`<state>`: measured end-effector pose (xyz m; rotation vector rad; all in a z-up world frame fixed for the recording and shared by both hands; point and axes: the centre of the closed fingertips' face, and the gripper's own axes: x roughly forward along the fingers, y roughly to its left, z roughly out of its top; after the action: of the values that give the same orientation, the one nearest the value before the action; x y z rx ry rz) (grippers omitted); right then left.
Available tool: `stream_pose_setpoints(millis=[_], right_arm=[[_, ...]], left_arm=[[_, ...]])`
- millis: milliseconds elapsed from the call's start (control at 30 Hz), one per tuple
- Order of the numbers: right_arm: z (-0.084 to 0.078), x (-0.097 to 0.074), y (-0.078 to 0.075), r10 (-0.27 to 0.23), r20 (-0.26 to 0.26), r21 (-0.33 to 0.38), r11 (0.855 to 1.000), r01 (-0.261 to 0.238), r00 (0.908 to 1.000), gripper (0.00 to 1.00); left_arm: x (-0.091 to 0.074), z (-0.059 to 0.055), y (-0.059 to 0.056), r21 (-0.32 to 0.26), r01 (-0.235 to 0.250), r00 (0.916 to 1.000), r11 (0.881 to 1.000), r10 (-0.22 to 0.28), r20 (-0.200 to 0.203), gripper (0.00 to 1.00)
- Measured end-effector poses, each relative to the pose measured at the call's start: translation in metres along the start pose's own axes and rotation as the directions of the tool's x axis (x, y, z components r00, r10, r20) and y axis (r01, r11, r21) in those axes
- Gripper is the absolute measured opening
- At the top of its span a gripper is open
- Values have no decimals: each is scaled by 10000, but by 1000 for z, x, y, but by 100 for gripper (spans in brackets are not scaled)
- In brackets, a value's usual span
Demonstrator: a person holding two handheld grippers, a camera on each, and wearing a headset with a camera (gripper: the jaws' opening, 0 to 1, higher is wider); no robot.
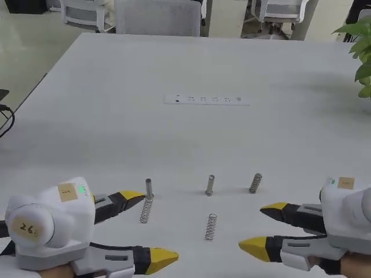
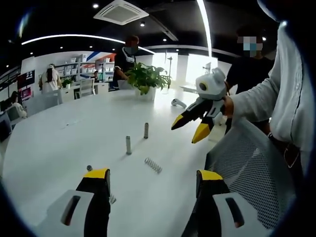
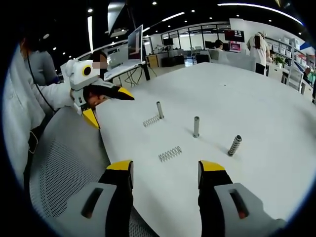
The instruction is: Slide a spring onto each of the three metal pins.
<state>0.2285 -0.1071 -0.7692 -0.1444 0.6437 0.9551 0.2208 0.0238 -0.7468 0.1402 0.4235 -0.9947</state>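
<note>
1 of 3 done: right pin [image 1: 258, 176] already wears its fitted spring [image 1: 255, 185]. Middle pin [image 1: 210, 185] and left pin [image 1: 149, 187] are bare, both upright on the desk [image 1: 174, 133]

Two loose springs lie flat:
- left spring [image 1: 146, 209] is on the near side of the left pin, far end at or touching its base, can't tell which
- middle spring [image 1: 211, 226] is on the near side of the middle pin, clearly apart from it

Left claw [image 1: 159, 225] spread, empty, far tip just left of the left spring. Right claw [image 1: 251, 228] spread, empty, to the right of the middle spring

My read: we're at pick-up for spring no. 2. Next move needs a claw to pinch a loose spring around mid-length, stand it vertical, line its bore over the pin top and let it slide down. Springs roll and squash, so pinch lightly
</note>
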Motion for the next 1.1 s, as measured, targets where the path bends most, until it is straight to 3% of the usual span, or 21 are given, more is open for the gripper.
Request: stream_pose_setpoints(millis=[167, 333, 567, 700, 800, 967, 1100], right_arm=[[-1, 0, -1, -29, -41, -18, 10000, 29, 10000, 51], [-1, 2, -1, 7, -84, -87, 10000, -7, 10000, 51], [-3, 5, 0, 51, -195, -131, 9999, -53, 9998, 50], [-3, 5, 1, 54, -216, -217, 9997, -59, 9998, 50], [-4, 4, 0, 42, -195, -191, 9998, -45, 9998, 50], [-7, -1, -1, -72, -104, -102, 9999, 71, 9999, 50], [-10, -5, -4, -188, -62, 6, 9998, 188, 9998, 50]], left_arm=[[10, 4, -3, 164, 73, 10000, 9998, -73, -40, 66], [9, 8, -4, 168, 114, 9999, 9998, -116, 101, 66], [4, 1, 0, 122, 19, 9999, 9999, -17, -167, 65], [13, 0, -1, -7, -118, 9993, 9999, 117, -345, 63], [28, -9, -3, 154, -313, 9943, 9994, 327, -1016, 59], [48, -6, -6, 34, -610, 9914, 9981, 610, -1157, 51], [63, -7, -5, -416, -958, 9870, 9945, 895, -1339, 42]])
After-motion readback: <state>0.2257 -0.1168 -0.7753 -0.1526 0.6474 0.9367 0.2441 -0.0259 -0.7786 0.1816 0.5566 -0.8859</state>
